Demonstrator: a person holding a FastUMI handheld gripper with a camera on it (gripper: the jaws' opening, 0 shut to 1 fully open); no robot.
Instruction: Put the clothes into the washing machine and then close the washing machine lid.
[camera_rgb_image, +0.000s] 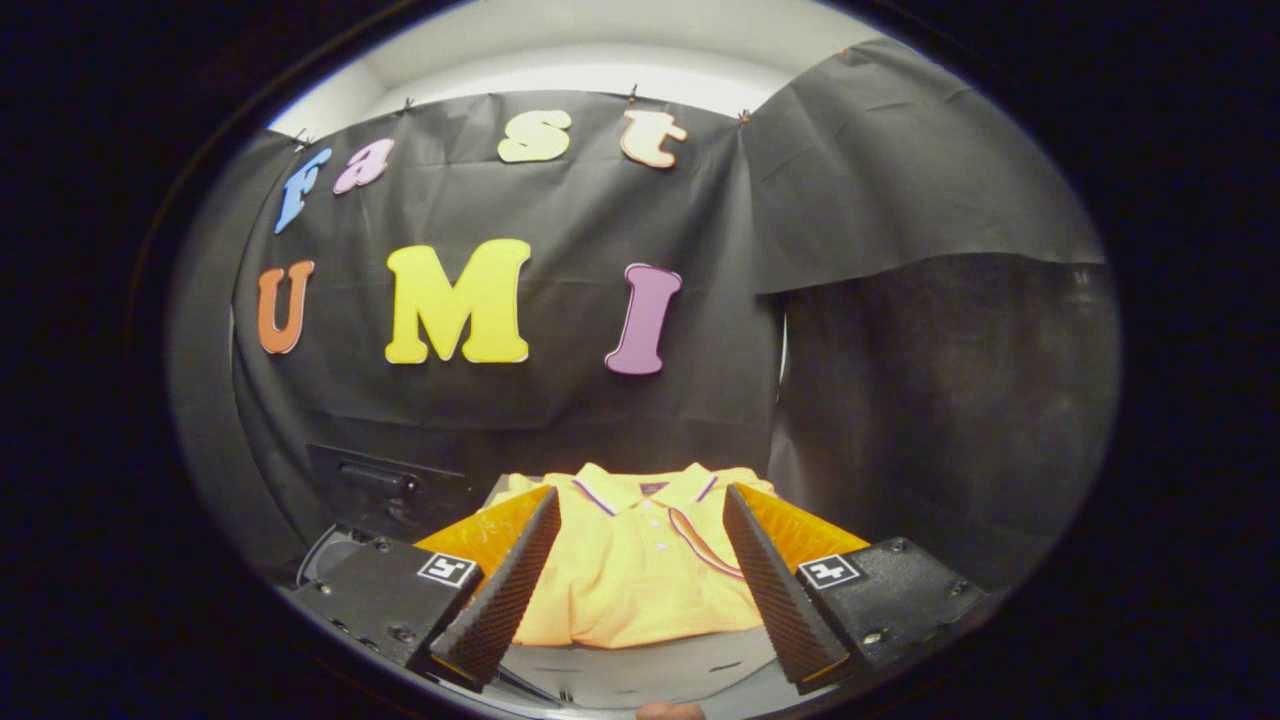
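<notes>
A folded yellow polo shirt (632, 570) with purple-trimmed collar lies flat on a pale surface (640, 675), just ahead of my fingers and showing between them. My gripper (638, 500) stands open, its two fingers spread to either side of the shirt and not touching it. Behind the left finger a dark machine part (385, 490), possibly the washing machine's raised lid, leans against the booth wall; a curved rim (325, 555) shows below it.
Black cloth walls close the booth behind and to the right (940, 420). A fingertip of a person's hand (668, 711) shows below the pale surface, near me.
</notes>
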